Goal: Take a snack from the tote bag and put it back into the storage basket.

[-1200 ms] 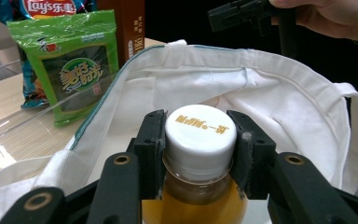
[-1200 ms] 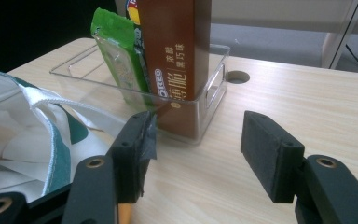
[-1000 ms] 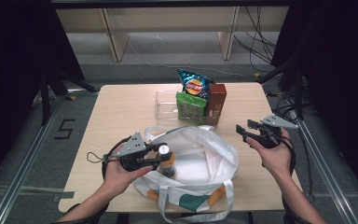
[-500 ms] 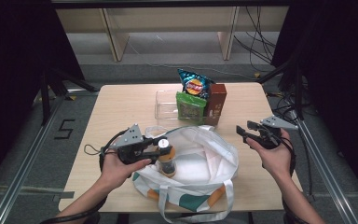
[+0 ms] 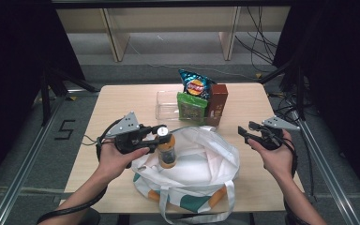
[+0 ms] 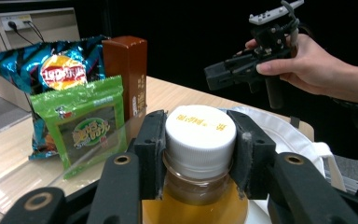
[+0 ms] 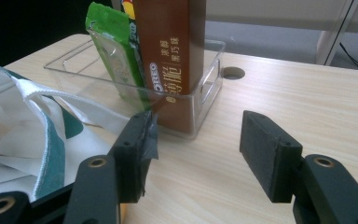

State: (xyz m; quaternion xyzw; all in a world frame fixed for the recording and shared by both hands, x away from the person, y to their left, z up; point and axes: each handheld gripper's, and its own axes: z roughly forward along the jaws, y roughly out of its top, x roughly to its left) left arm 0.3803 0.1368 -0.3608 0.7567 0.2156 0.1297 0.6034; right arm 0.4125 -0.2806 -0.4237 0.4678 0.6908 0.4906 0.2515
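Left gripper point(image 5: 161, 136) clamping on the neck of a bottle point(image 5: 167, 151), pads pressing just under the white cap point(image 6: 200, 129), holding it upright over the open mouth of the white bag point(image 5: 201, 161). Bottle hanging clear above the bag's inside, amber liquid showing below the cap. Right gripper point(image 5: 245, 135) hovering over bare table point(image 5: 122, 101) right of the bag, jaws spread apart, gripping nothing. Standing behind the bag in a clear tray point(image 5: 165, 105): green packet point(image 5: 191, 107), brown box point(image 5: 217, 102), blue chips bag point(image 5: 194, 85) leaning at the back.
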